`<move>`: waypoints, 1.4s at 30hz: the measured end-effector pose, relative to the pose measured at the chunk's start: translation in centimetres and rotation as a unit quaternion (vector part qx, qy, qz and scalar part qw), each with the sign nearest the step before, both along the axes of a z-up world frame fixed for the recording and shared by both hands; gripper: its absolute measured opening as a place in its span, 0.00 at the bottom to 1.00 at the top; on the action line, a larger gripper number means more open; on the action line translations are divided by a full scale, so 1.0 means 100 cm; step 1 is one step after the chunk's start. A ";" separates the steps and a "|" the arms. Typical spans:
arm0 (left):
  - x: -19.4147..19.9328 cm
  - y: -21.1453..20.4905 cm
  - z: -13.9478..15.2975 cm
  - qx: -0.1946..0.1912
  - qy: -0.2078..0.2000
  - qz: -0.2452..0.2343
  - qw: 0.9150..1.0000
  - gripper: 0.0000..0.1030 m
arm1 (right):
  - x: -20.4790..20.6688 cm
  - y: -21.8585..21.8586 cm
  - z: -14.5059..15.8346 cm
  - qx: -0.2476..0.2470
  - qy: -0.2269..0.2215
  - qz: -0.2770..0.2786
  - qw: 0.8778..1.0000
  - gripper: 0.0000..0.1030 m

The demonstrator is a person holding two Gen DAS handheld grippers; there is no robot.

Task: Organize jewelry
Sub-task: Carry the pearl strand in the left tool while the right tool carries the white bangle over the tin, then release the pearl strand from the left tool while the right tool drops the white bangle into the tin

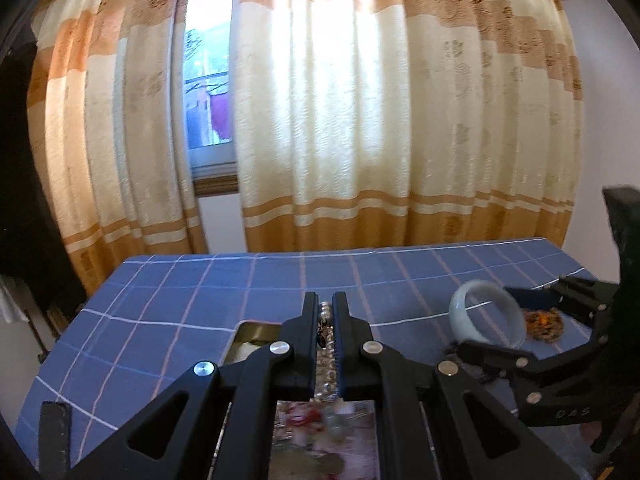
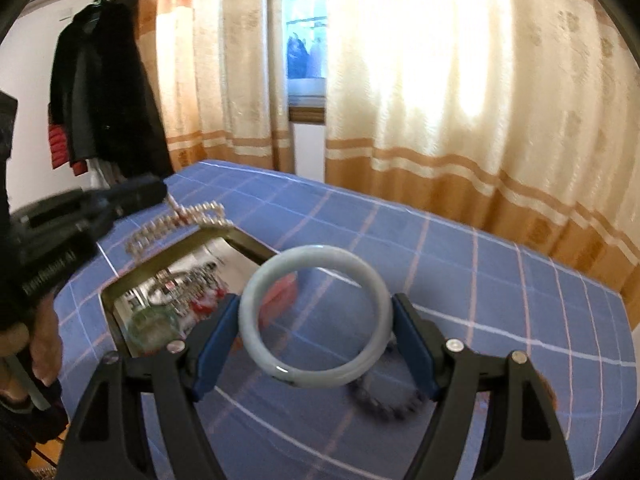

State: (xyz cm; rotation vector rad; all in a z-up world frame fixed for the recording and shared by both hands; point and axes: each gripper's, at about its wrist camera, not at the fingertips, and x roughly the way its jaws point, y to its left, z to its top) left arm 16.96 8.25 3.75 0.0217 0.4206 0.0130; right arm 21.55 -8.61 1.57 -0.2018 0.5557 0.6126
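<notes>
My left gripper (image 1: 327, 302) is shut on a silver bead chain (image 1: 325, 318). The chain (image 2: 180, 222) hangs from it above the open metal tin (image 2: 120, 280), which holds several pieces of jewelry. My right gripper (image 2: 316, 312) is shut on a pale jade bangle (image 2: 316, 316) and holds it above the blue checked tablecloth (image 2: 500, 300), right of the tin. In the left wrist view the bangle (image 1: 486, 312) sits to the right, held by the right gripper (image 1: 496, 320). A dark bead bracelet (image 2: 384, 404) lies on the cloth under the bangle.
An amber-coloured bead piece (image 1: 544, 322) lies on the cloth at the right. The tin's rim (image 1: 256, 330) shows below the left gripper. Curtains (image 1: 360, 120) and a window stand behind the table. Dark coats (image 2: 100, 92) hang at the far left.
</notes>
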 end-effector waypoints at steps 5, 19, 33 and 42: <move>0.008 0.024 -0.011 -0.004 0.016 0.023 1.000 0.05 | 0.008 0.029 0.005 0.008 -0.004 0.023 1.000 0.76; 0.032 0.063 -0.041 -0.018 0.065 0.047 0.997 0.05 | 0.026 0.085 -0.019 -0.008 0.014 0.060 0.998 0.76; 0.044 0.068 -0.062 -0.025 0.099 0.041 0.994 0.05 | 0.045 0.100 -0.050 -0.025 0.045 0.067 0.996 0.76; 0.050 0.064 -0.063 -0.015 0.110 0.038 0.993 0.06 | 0.047 0.107 -0.058 -0.033 0.051 0.072 0.996 0.76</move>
